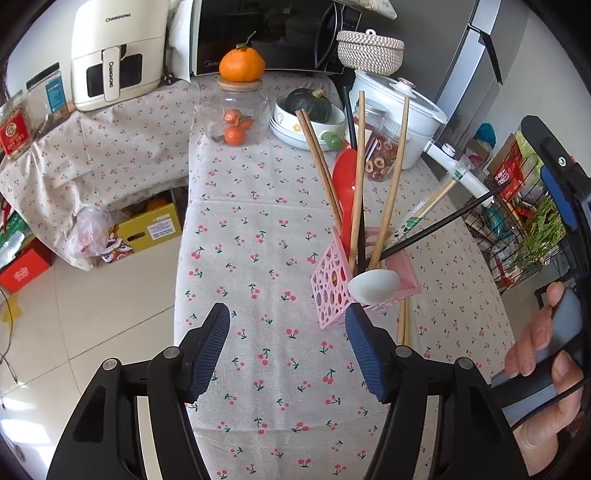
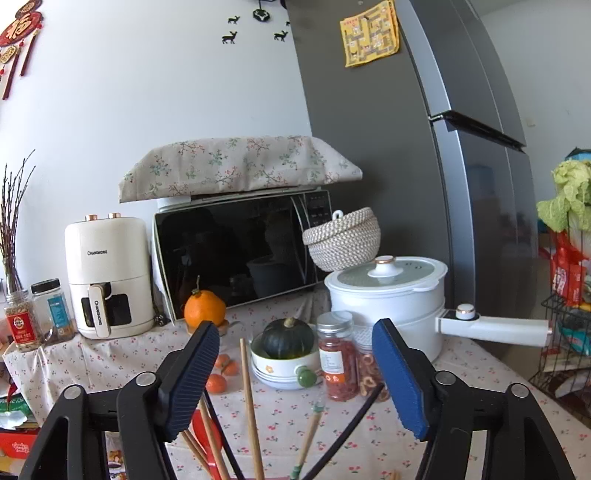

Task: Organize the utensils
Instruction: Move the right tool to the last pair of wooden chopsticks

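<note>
Left gripper [image 1: 288,347]: jaws wide apart, empty, above the cherry-print table [image 1: 258,258], just short of the pink holder [image 1: 332,291]. The holder stands toward the table's right edge and carries wooden chopsticks [image 1: 356,177], a black chopstick [image 1: 443,221], a wrapped pair [image 1: 430,203], a red spoon [image 1: 345,192] and a white spoon [image 1: 373,286] resting on its rim. Two more chopsticks [image 1: 403,321] lie flat on the table just behind the holder; only the left view shows them, the whole holder and the hand [image 1: 535,350] on the right gripper's handle.

Right gripper [image 2: 295,373]: jaws wide apart, empty, above the utensil tips.

Legible writing: "CHANGHONG" twice on the air fryer [image 1: 114,55], body and handle; "Midea" on the microwave [image 1: 266,33], left view only. The jar labels at the far left corner are too small to read.

Right view only: cloth cover [image 2: 236,166] on the microwave, fridge [image 2: 424,147] with a yellow cloth [image 2: 371,33], deer stickers [image 2: 229,37], a red hanging [image 2: 18,29] with a Chinese character
</note>
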Motion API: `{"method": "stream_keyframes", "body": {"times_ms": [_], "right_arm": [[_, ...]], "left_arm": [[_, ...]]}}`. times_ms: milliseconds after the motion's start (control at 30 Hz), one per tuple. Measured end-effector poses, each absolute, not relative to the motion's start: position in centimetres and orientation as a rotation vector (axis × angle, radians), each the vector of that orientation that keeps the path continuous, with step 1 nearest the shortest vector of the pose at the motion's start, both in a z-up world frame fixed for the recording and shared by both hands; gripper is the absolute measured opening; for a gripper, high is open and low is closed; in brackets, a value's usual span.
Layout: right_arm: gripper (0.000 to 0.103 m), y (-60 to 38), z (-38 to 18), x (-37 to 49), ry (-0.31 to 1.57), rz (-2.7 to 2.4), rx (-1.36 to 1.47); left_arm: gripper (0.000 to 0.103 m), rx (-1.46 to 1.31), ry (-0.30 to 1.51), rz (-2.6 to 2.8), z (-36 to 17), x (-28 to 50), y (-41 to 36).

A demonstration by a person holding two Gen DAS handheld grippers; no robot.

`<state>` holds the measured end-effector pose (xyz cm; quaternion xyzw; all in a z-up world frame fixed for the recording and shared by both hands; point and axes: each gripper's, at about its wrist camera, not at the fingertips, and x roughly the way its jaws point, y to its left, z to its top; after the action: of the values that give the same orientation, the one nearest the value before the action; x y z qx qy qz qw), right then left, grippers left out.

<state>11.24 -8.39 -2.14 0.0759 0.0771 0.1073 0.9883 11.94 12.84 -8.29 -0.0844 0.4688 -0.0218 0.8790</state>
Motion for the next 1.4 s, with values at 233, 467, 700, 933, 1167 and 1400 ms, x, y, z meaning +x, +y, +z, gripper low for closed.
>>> {"method": "stream_keyframes", "body": {"times_ms": [233, 467, 700, 933, 1167, 1400], "right_arm": [[0.103, -12.9, -1.8, 10.8, 0.303, 0.22, 0.143], [0.103, -16.4, -5.8, 12.0, 0.53, 0.182, 0.169], [0.103, -16.7, -12.4, 14.4, 0.781, 0.218, 0.198], [0.103, -15.8, -16.4, 16.8, 0.888, 0.247, 0.135], [0.099, -15.0, -20.5, 19.1, 0.951, 0.232, 0.008], [0.088, -13.8, -21.4, 20.2, 0.983, 0.259, -0.038]], "left_arm": [[0.08, -0.156, 0.97, -0.046, -8.2, 11.4, 11.9], [0.083, -0.17, 1.011, -0.054, -9.4, 11.2, 11.2], [0.083, -0.232, 1.009, -0.053, -11.3, 11.1, 10.5], [0.083, -0.284, 1.016, -0.054, -12.9, 11.6, 9.6], [0.083, -0.291, 1.021, -0.069, -13.3, 12.2, 9.4], [0.083, -0.247, 1.024, -0.078, -13.4, 12.4, 8.9]]}}
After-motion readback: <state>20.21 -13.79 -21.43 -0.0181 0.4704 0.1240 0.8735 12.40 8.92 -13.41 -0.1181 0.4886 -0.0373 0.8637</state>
